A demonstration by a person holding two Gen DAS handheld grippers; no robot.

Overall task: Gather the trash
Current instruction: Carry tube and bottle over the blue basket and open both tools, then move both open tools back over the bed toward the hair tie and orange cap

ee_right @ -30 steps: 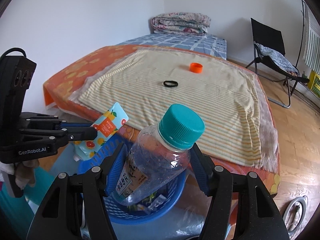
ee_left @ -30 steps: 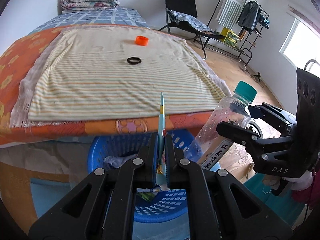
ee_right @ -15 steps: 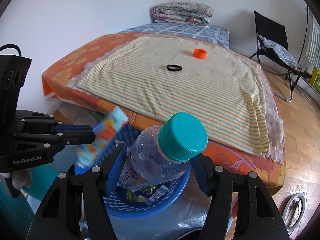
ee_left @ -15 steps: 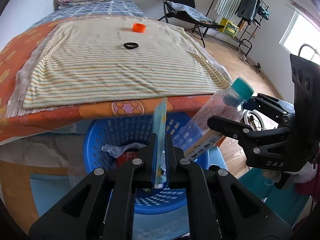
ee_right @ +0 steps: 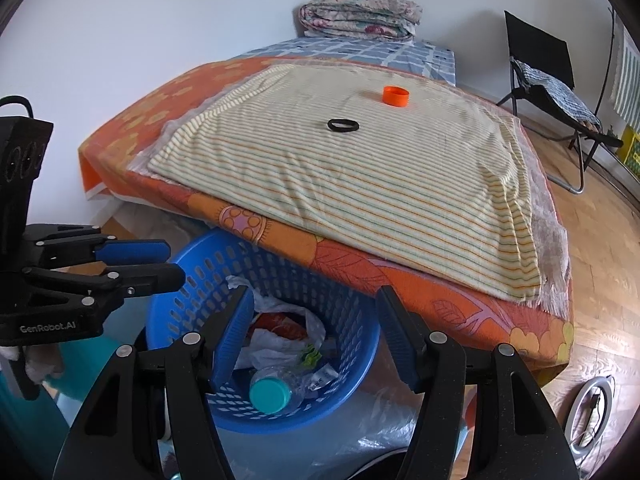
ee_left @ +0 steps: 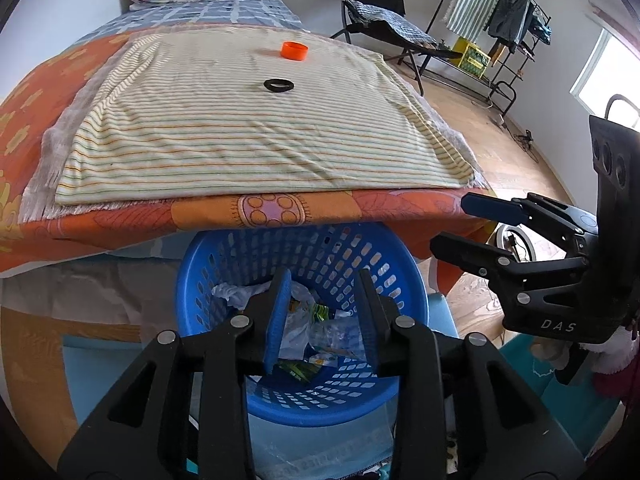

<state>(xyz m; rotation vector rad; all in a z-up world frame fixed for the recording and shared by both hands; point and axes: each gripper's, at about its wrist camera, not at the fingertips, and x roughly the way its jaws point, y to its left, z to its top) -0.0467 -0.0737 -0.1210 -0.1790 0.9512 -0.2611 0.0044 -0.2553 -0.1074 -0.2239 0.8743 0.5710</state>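
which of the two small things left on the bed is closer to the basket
The black ring. It lies nearer the bed's front edge, above the blue basket; the orange cap sits farther back, toward the folded quilt.

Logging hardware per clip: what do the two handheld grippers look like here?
Both are black two-finger linkage grippers with silver pivot bolts and ribbed blue pads. The left gripper carries white "GenRobot.AI" lettering, the right gripper "DAS". Each has a black upright block with three round holes and a looped black cable on top.
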